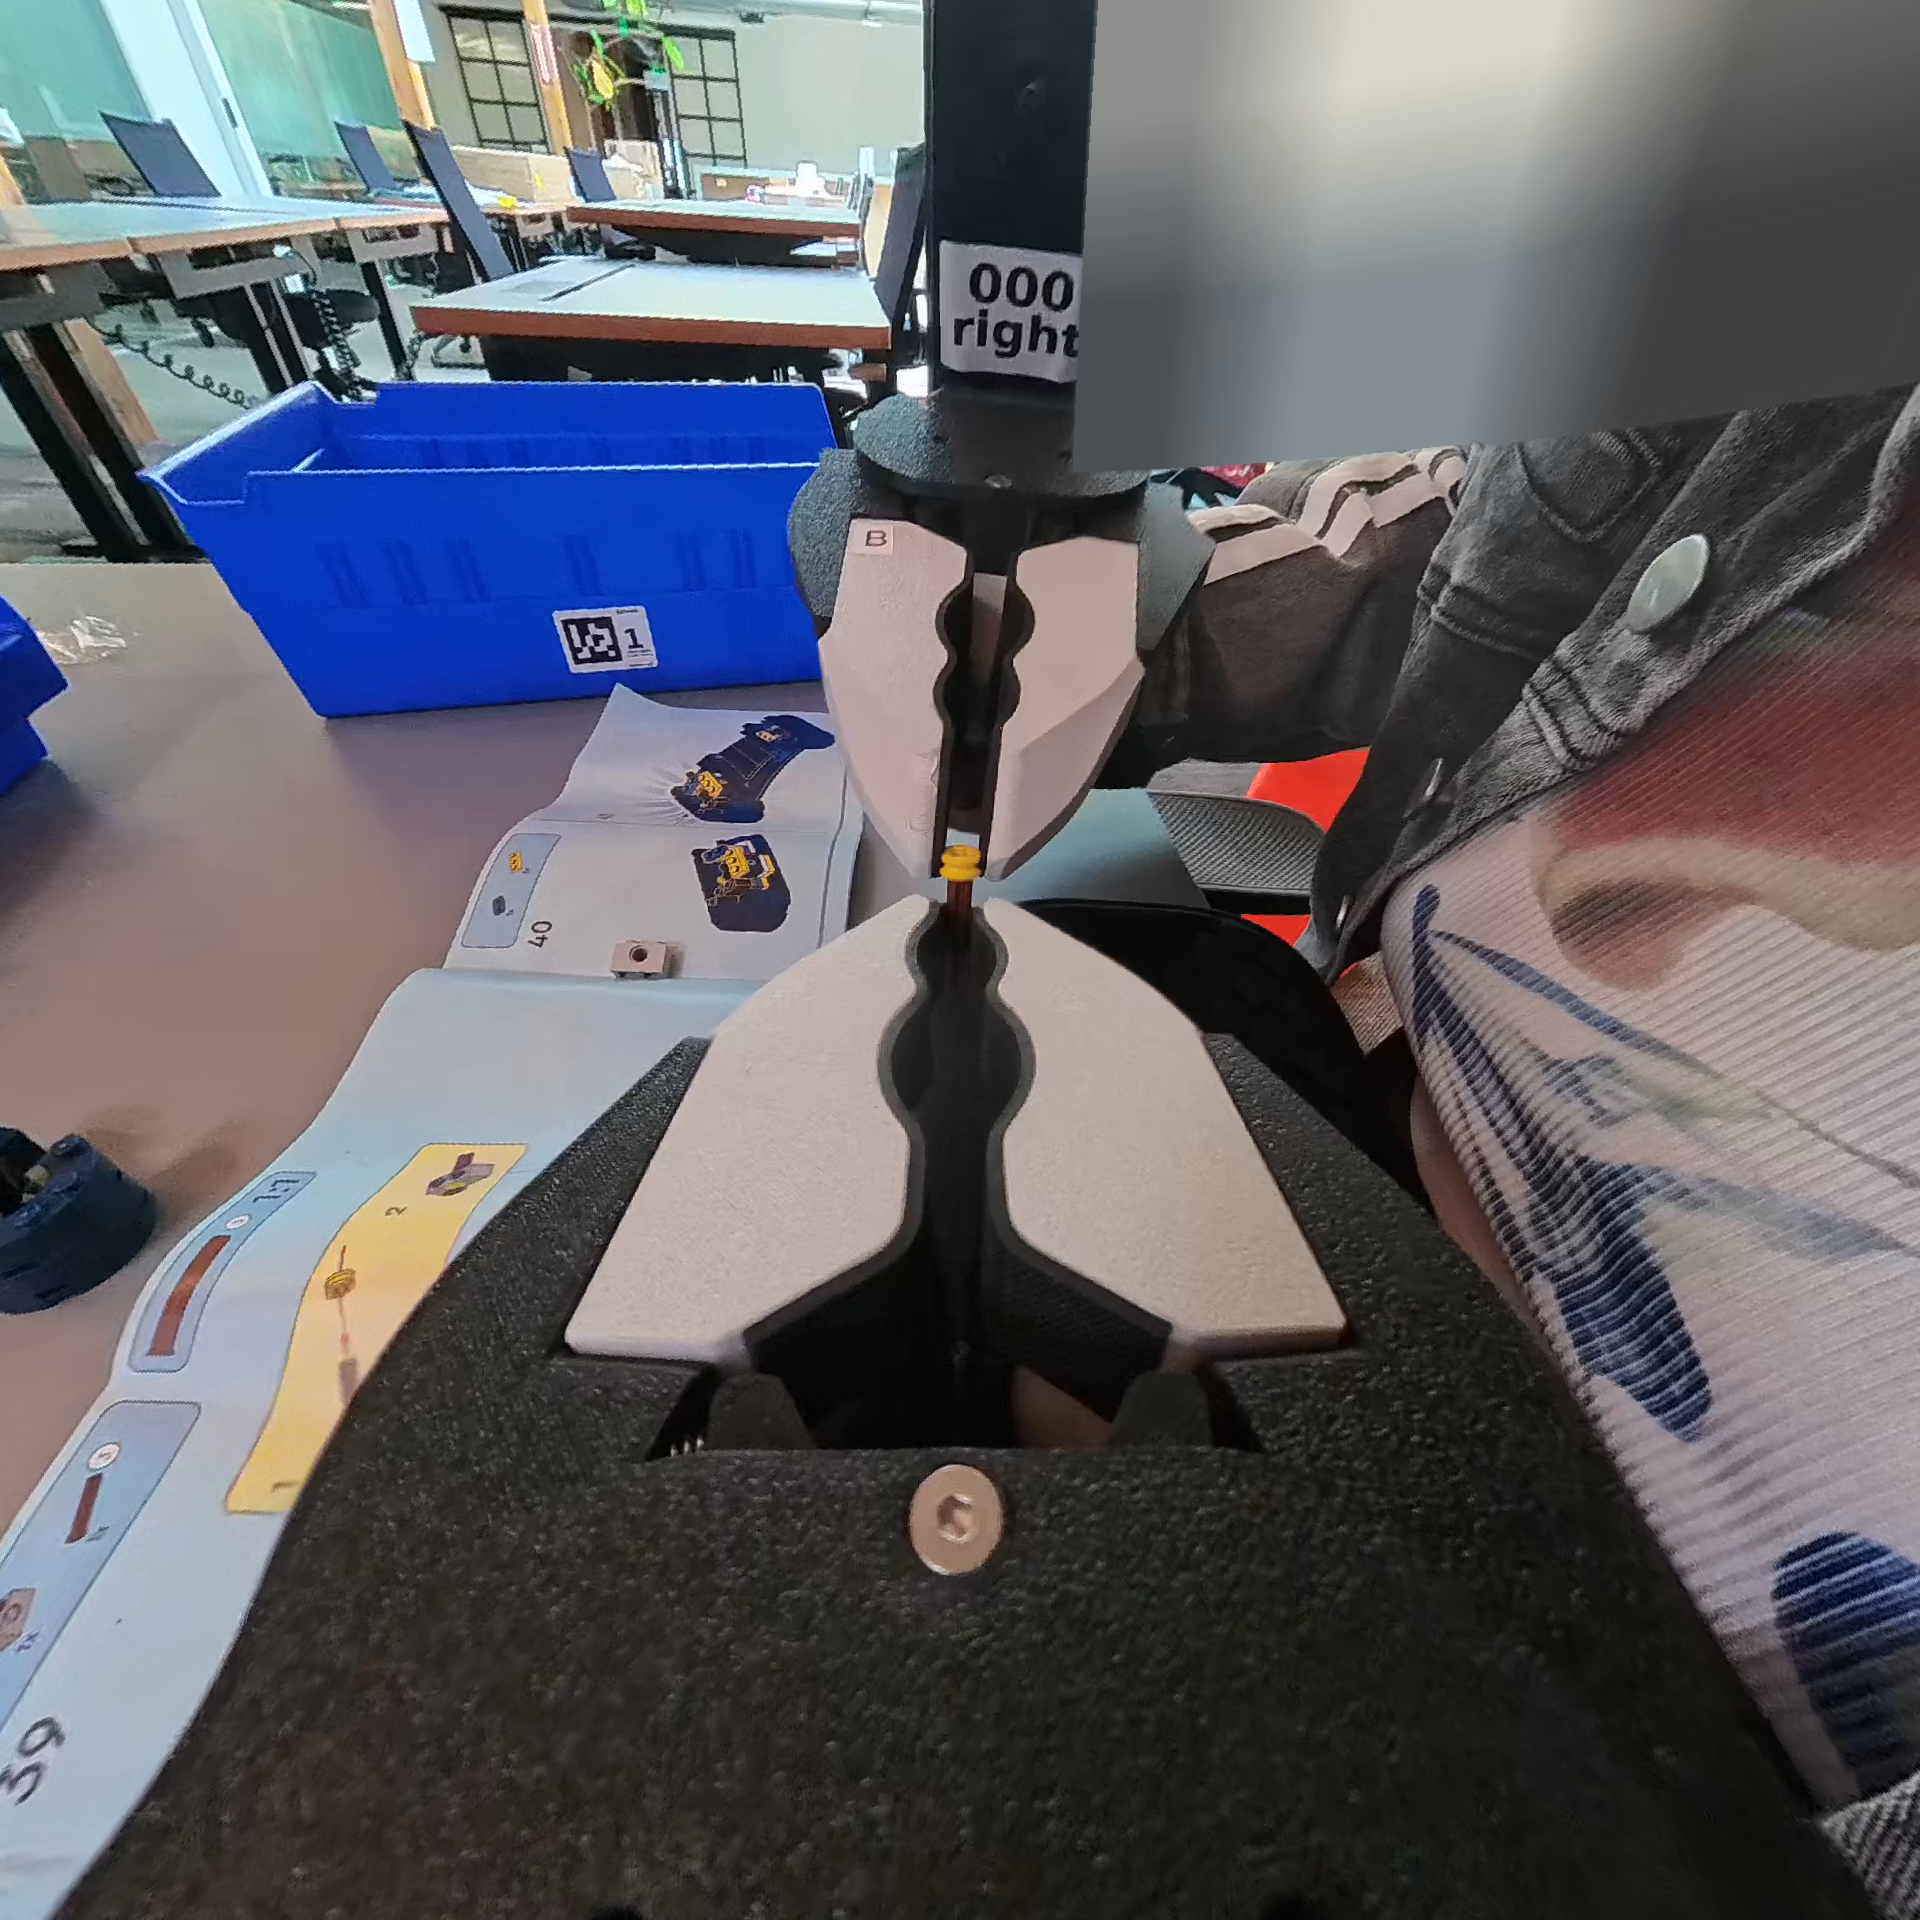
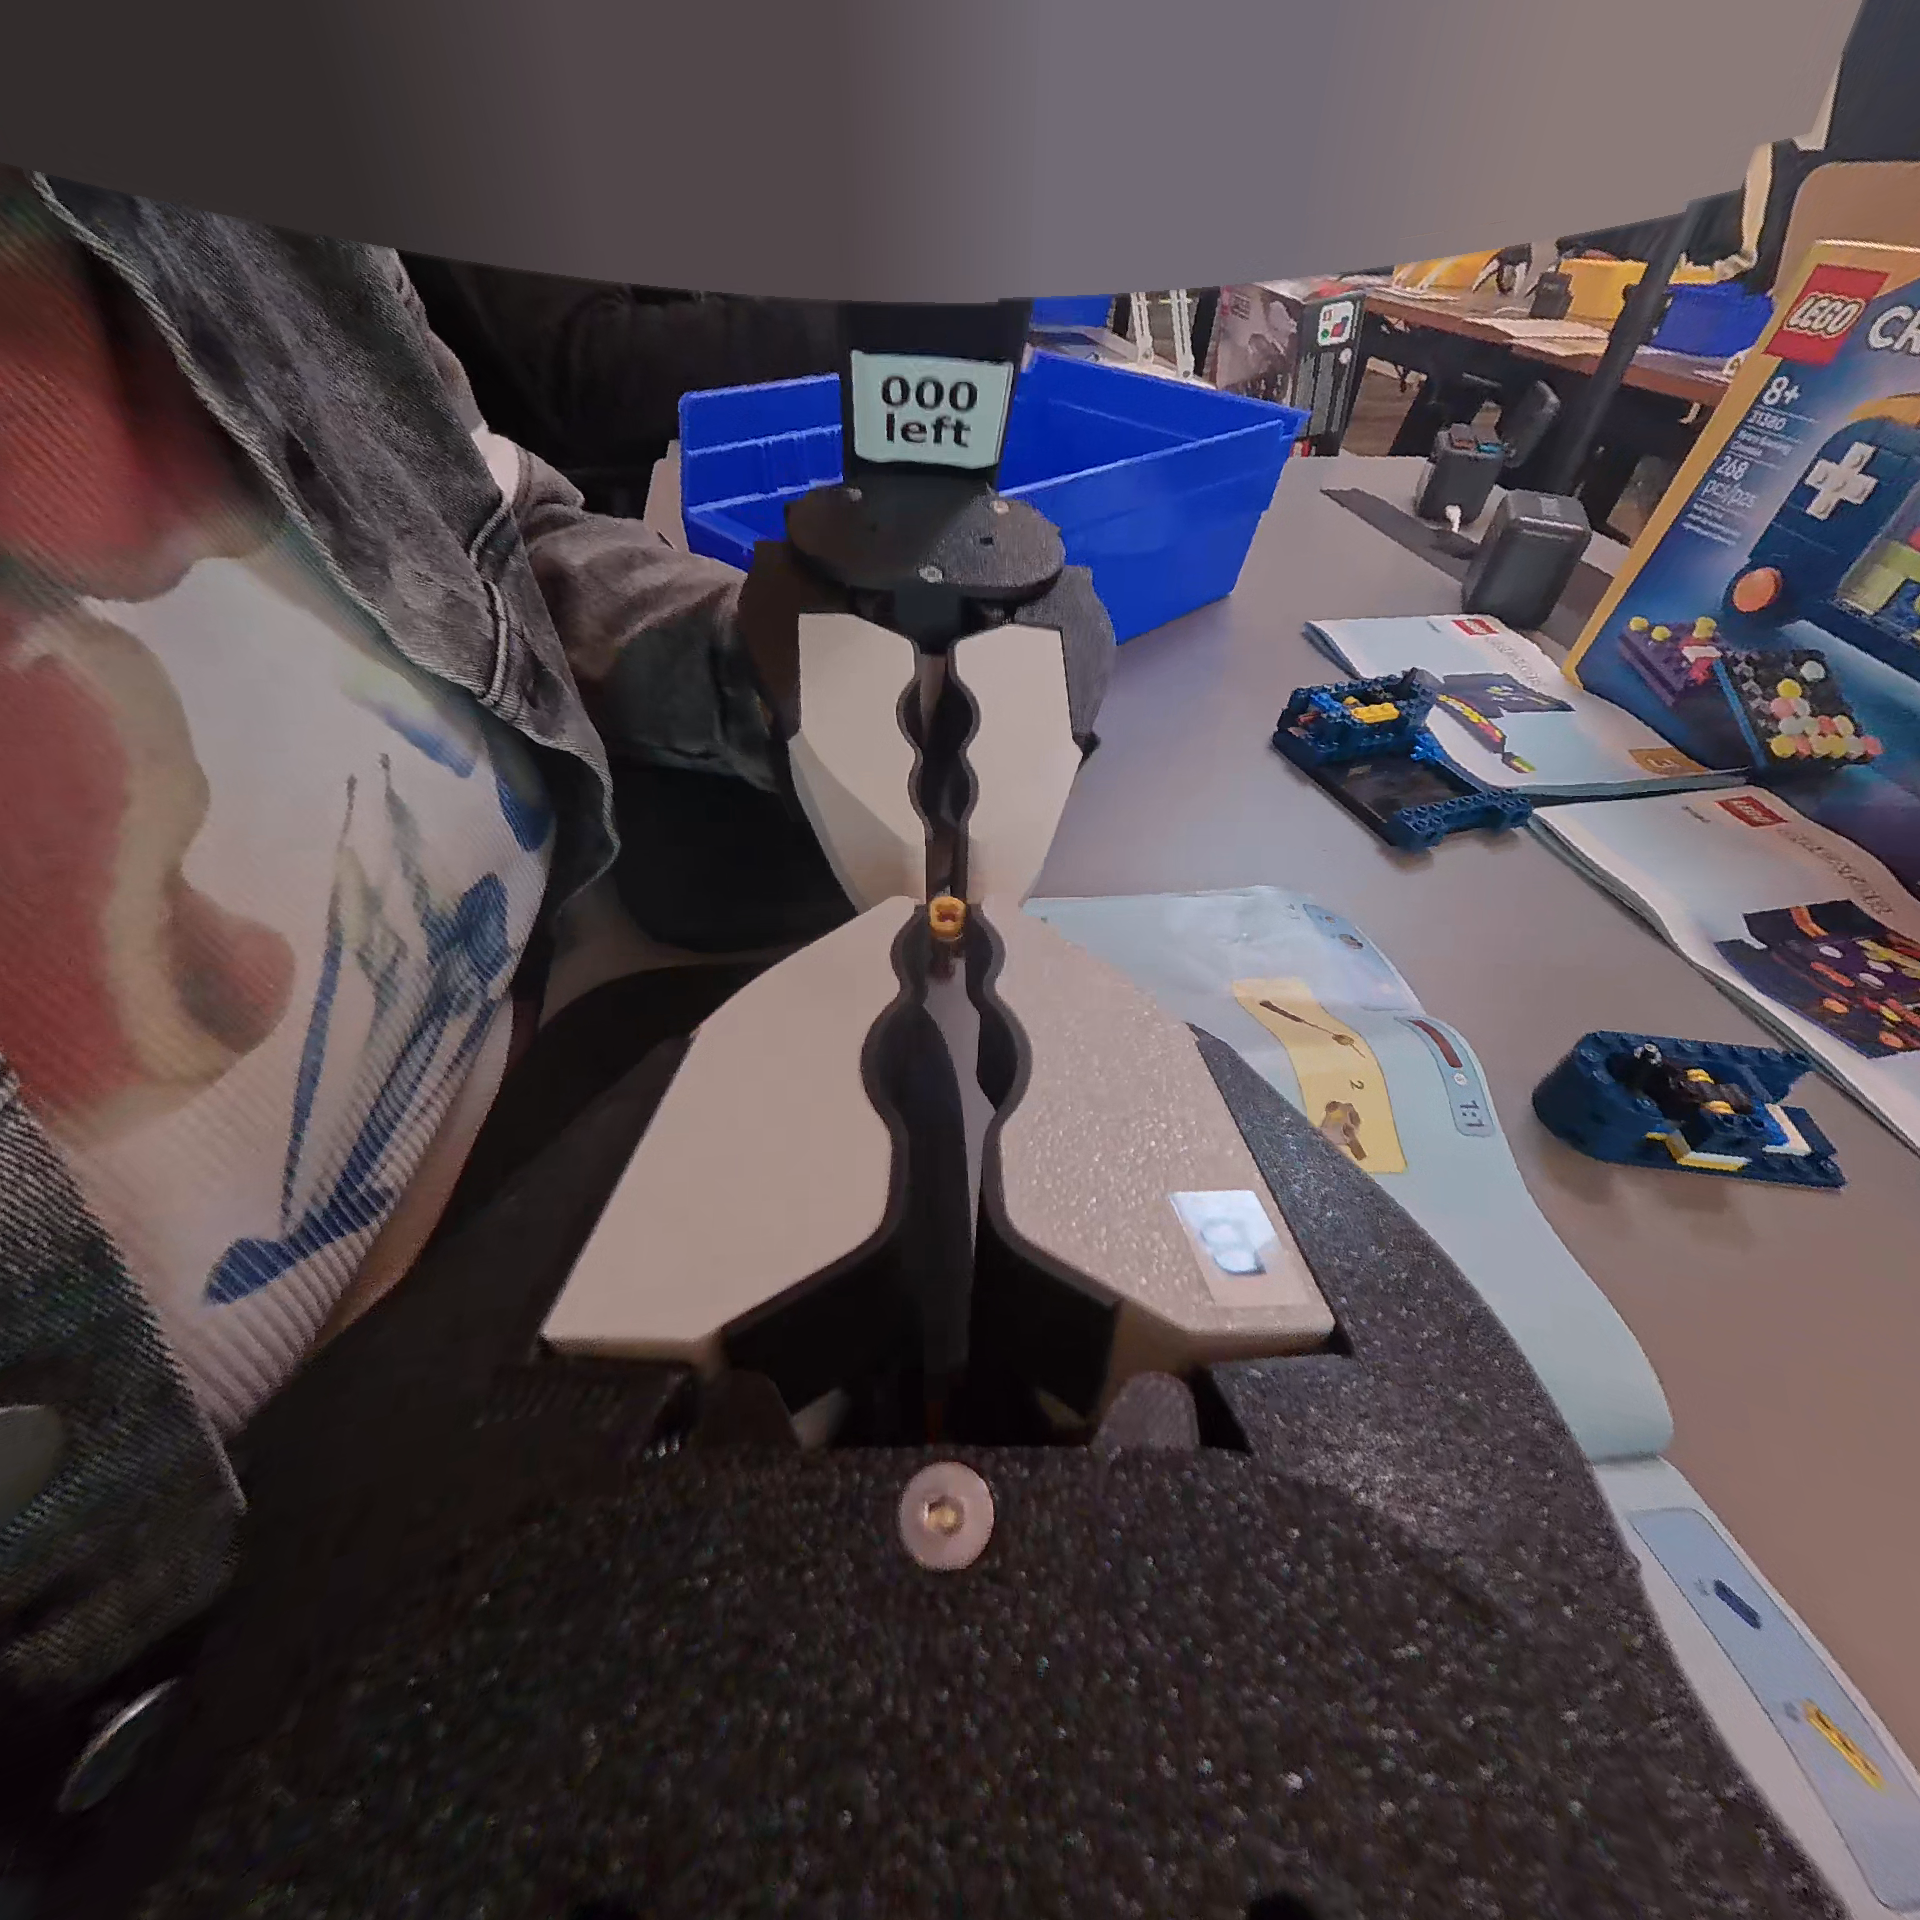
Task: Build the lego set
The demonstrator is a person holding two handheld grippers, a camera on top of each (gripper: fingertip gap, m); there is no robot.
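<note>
Yellow bush (image 1: pixel 958 864) on axle (image 1: pixel 958 914), between both jaws.

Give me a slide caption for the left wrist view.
Left gripper and right gripper meet tip to tip at a yellow bush.

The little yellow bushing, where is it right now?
The yellow bushing sits mid-air between the two grippers' meeting tips, on a dark reddish axle, above the open instruction booklet.

Beyond the grey table (image 1: pixel 187 831) stretches an open office: rows of wood-edged desks (image 1: pixel 665 301) with dark office chairs (image 1: pixel 457 197), a black-framed window (image 1: pixel 499 83), teal glass partitions (image 1: pixel 301 83) and hanging green plants (image 1: pixel 613 62), under soft daylight.
</note>
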